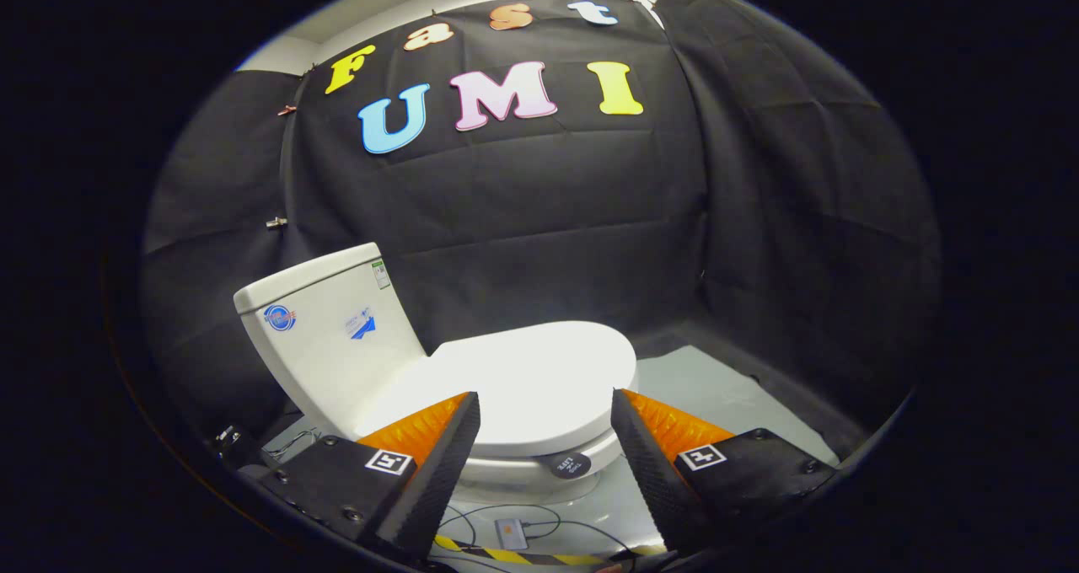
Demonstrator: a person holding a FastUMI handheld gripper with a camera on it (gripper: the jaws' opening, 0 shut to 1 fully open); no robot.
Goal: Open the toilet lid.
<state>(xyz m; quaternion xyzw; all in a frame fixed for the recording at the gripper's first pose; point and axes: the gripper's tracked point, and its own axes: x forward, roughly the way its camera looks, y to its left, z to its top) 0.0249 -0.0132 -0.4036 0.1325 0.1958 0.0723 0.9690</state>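
The gripper [545, 417] is held spread wide and empty just short of the closed toilet lid [527, 379], the tank [324, 337] behind it.

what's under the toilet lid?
Not visible: the closed toilet lid lies flat, covering the seat and bowl. Gripper is open, fingers either side of its near edge, not touching.

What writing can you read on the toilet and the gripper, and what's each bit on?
Round blue sticker, tank: too blurred to read.
Blue sticker beside it: too small.
Green-edged label, tank corner: too small.
Round black tag under lid: blurred.
Gripper, open before the lid: square markers, no words.
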